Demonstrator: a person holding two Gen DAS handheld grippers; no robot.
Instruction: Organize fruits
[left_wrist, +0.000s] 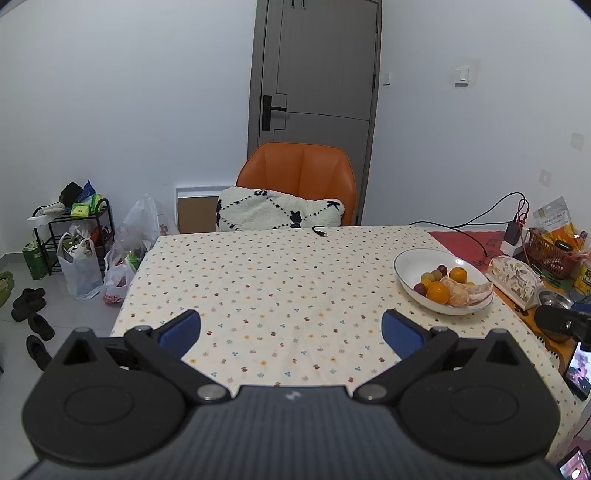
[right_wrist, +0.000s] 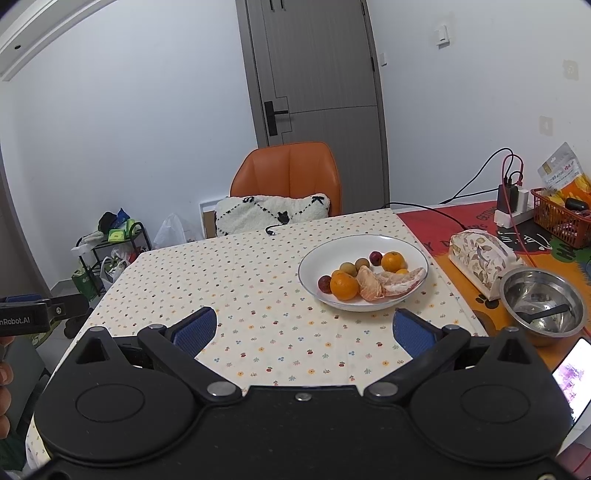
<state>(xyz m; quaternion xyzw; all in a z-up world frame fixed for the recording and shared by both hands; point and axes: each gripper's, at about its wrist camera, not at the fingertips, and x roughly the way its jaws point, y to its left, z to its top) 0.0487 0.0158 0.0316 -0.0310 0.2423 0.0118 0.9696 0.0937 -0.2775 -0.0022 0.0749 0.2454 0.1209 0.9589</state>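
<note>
A white plate (right_wrist: 321, 254) stands on the dotted tablecloth, right of centre; it also shows in the left wrist view (left_wrist: 410, 258). It holds two oranges (right_wrist: 344, 287), peeled pomelo segments (right_wrist: 400, 282) and several small red and green-brown fruits (right_wrist: 348, 267). My right gripper (right_wrist: 304, 325) is open and empty, low over the cloth just in front of the plate. My left gripper (left_wrist: 291, 326) is open and empty, over bare cloth to the left of the plate. The left gripper's body (right_wrist: 26, 312) shows at the left edge of the right wrist view.
A steel bowl with a spoon (right_wrist: 541, 301) and a floral tissue box (right_wrist: 480, 260) stand right of the plate. A red basket (right_wrist: 561, 218), charger and cables are at the far right. A phone (right_wrist: 572, 380) lies near right. An orange chair (right_wrist: 288, 177) with a cushion stands behind the table.
</note>
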